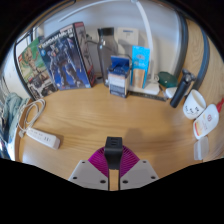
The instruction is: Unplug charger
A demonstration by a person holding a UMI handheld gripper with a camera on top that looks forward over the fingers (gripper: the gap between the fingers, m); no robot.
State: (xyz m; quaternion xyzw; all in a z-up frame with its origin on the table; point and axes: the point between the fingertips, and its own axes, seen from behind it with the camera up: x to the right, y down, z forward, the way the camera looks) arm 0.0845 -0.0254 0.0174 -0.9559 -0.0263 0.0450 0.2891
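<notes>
I have the gripper pinching the black charger between its pads above the bare desk, well apart from the power strip off to the left, so I judge the unplugging done and setting it down next.

Grey fingers (magenta pads), black mount
</notes>
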